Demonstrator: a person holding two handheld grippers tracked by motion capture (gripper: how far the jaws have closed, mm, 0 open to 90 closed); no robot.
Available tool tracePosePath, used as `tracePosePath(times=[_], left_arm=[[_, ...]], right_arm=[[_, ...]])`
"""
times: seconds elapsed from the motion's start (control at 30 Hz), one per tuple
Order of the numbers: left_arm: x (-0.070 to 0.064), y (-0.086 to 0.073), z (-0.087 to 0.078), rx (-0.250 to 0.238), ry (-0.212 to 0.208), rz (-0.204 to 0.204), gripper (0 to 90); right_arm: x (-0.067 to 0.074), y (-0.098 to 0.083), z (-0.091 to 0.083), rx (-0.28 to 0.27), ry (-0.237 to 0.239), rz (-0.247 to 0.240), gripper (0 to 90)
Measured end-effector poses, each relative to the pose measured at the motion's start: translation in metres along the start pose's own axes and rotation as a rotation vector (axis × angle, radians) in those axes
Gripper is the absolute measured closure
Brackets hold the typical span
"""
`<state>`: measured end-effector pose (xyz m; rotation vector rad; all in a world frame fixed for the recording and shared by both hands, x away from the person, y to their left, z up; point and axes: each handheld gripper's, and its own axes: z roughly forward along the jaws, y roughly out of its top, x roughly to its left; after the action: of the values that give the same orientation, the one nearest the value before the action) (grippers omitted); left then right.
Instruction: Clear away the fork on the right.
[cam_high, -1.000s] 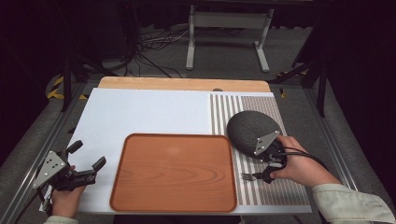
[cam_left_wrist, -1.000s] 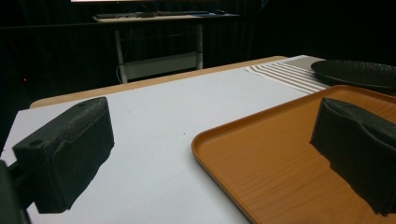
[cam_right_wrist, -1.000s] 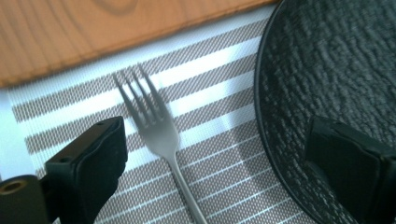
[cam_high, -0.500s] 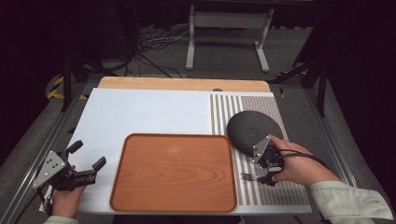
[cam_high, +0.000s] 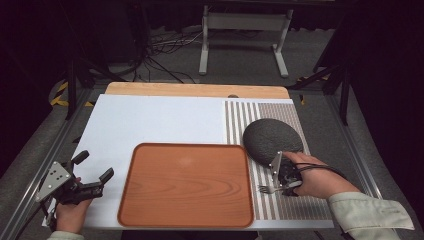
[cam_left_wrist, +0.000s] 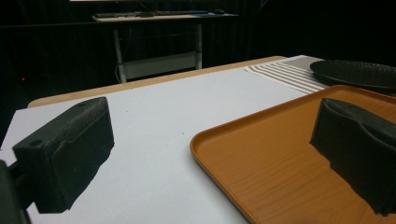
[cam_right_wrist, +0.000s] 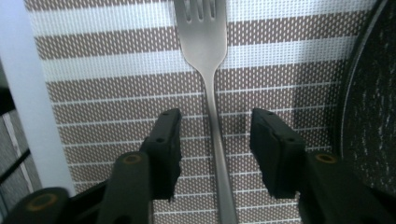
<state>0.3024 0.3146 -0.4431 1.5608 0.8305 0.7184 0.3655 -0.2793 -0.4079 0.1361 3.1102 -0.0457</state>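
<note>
Two black pads of the right tongs (cam_right_wrist: 215, 149) have just been closing around the fork's (cam_right_wrist: 211, 93) slim steel handle; a gap remains on each side, so nothing is pinched yet and the pickup looks imminent. That fork lies flat on the woven striped placemat (cam_right_wrist: 116, 79), beside the round, speckled dark plate (cam_high: 272, 140), probably stoneware. Left tongs (cam_high: 92, 175) rest spread by the smooth wooden tray (cam_high: 187, 185).

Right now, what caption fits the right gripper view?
Right gripper closing around a fork handle on the striped placemat.
</note>
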Motion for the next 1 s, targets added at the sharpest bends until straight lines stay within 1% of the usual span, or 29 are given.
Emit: tracePosePath(times=[0.03,0.07,0.1,0.27,0.33,0.43,0.5,0.57,0.9,1.0], left_arm=[[0.0,0.0001,-0.0001,0.002,-0.001,0.0,0.3],[0.0,0.0001,0.0,0.003,-0.001,0.001,0.3],[0.0,0.0001,0.0,0.003,-0.001,0.001,0.3],[-0.0003,0.0,0.0005,0.004,-0.007,-0.001,0.2],[-0.0003,0.0002,0.0003,0.003,-0.007,0.001,0.2],[-0.0001,0.0001,0.0002,0.002,-0.006,0.0,0.2],[0.0,0.0001,0.0002,0.002,-0.005,0.0,0.3],[-0.0003,0.0002,0.0004,0.003,-0.007,0.001,0.2],[0.0,0.0002,0.0002,0.004,-0.006,0.003,0.2],[0.0003,0.0002,0.0004,0.011,-0.009,0.004,0.2]], right_arm=[[-0.0002,0.0003,0.0006,0.003,0.001,-0.01,59.9],[-0.0002,0.0003,0.0006,0.003,0.001,-0.01,59.9],[0.0,0.0009,0.0007,0.013,-0.002,-0.016,61.8],[-0.0003,0.0022,0.0044,0.056,0.015,-0.046,72.3],[-0.0006,0.0022,0.0057,0.066,0.009,-0.057,76.3],[-0.0008,0.0022,0.0065,0.072,0.005,-0.067,78.6],[-0.0011,0.0026,0.0063,0.086,-0.001,-0.085,83.3],[-0.0008,0.0029,0.0065,0.091,-0.004,-0.091,84.2],[-0.0011,0.0039,0.007,0.097,-0.001,-0.093,84.8],[-0.0014,0.0033,0.0067,0.094,0.006,-0.072,85.1]])
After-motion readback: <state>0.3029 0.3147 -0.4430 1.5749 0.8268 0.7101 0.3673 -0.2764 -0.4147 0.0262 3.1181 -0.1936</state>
